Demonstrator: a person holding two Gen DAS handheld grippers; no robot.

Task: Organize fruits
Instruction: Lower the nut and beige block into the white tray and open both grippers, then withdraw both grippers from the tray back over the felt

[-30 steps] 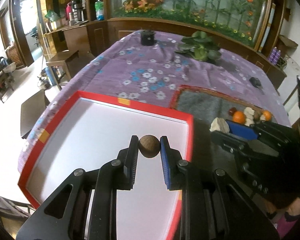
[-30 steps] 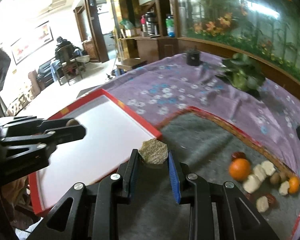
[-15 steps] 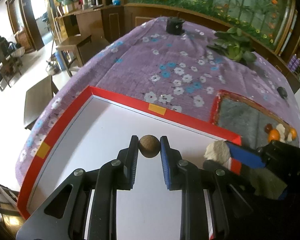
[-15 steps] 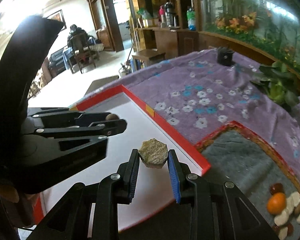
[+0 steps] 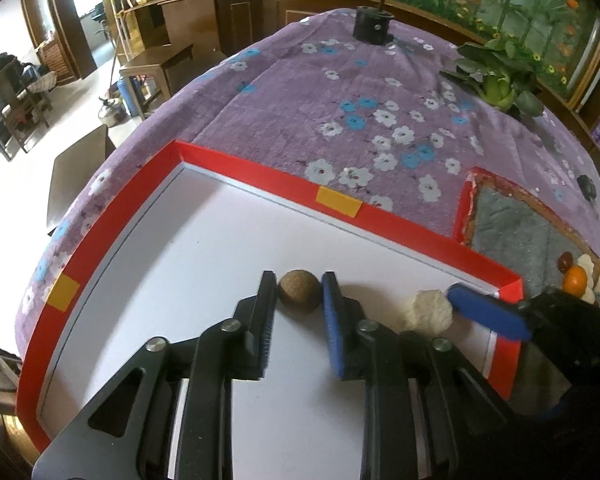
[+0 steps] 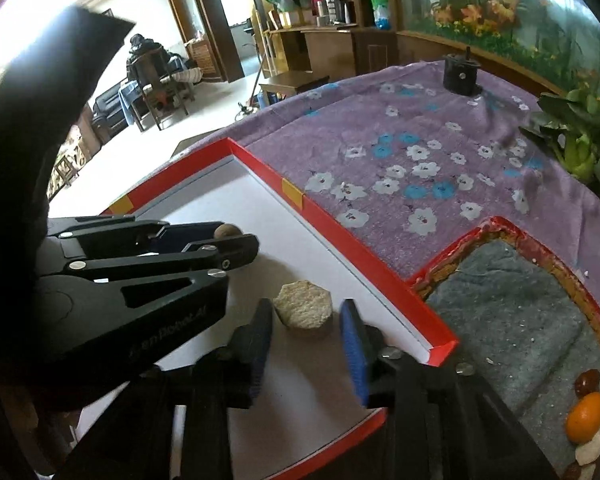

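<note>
The left gripper point(image 5: 300, 288) has its jaws slightly spread around a small brown round fruit point(image 5: 299, 291); slim gaps show at each pad, so it looks freshly let go, or about to be, with the ball resting on the white floor of the red-rimmed tray point(image 5: 236, 168). The right gripper point(image 6: 306, 320) stands clearly spread, both pads apart from a pale, rough, hexagonal piece point(image 6: 303, 310) that sits flat on the same tray floor, near the tray's right-hand corner. From the left wrist view that pale piece point(image 5: 428, 310) lies just beside the right gripper's blue pad, and close to the brown fruit without touching it.

Both pieces seem set low and square to the floor so they will not roll or tip once freed; the ball is the likelier one to wander.

Further out, a second, grey-lined tray point(image 6: 512, 312) lies to the right on the purple flowered cloth covering the surface point(image 5: 340, 92). In its near corner sits the remaining heap: an orange fruit point(image 6: 585, 416), dark red ones point(image 6: 587, 381) and more pale pieces. Judging by that, sorting has only just started. A leafy green plant point(image 5: 496, 76) and a black cylinder point(image 5: 371, 28) stand at the far end.
</note>
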